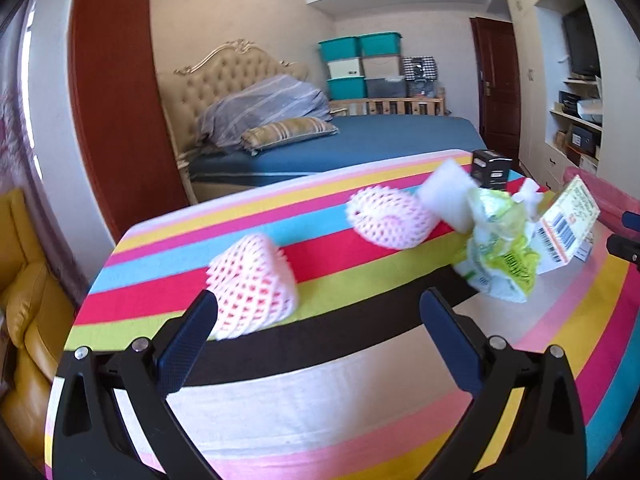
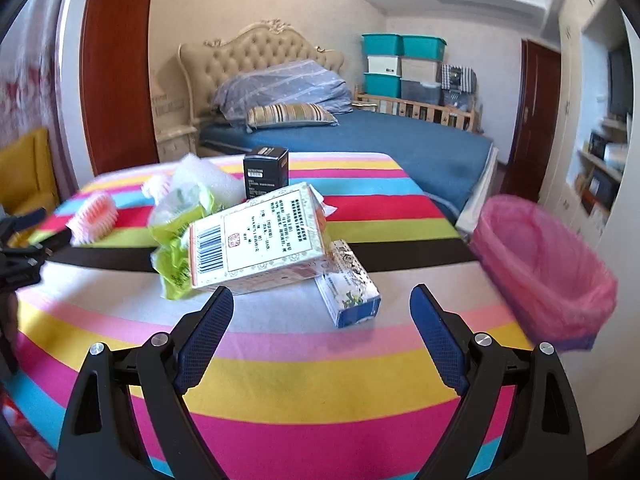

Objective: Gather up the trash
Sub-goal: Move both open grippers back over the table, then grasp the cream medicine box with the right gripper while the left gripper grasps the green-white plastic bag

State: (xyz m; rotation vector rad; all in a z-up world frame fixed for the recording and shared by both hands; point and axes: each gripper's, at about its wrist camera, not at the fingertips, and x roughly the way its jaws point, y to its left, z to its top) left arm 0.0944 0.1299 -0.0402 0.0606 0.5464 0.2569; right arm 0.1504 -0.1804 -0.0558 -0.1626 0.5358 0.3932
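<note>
Just ahead of the wide-open, empty left claw (image 1: pixel 318 300), a pink foam net (image 1: pixel 252 286) touches its left finger. Beyond the right claw (image 2: pixel 322 296), equally spread and empty, boxes (image 2: pixel 256 236) crowd mid-desk (image 2: pixel 320 380); what seems a pink-lined bin (image 2: pixel 548 264) hangs past the desk's right edge.

Left tool (image 1: pixel 318 300) spread wide, nothing between its tips, low over the striped counter (image 1: pixel 360 380). Near foam net (image 1: pixel 252 284) just beside the left finger (image 1: pixel 188 344). Second foam net (image 1: pixel 390 218) farther back, then white foam block (image 1: pixel 446 192), crumpled green wrapper (image 1: pixel 500 248), barcoded carton (image 1: pixel 564 224), black box (image 1: pixel 490 168).
</note>
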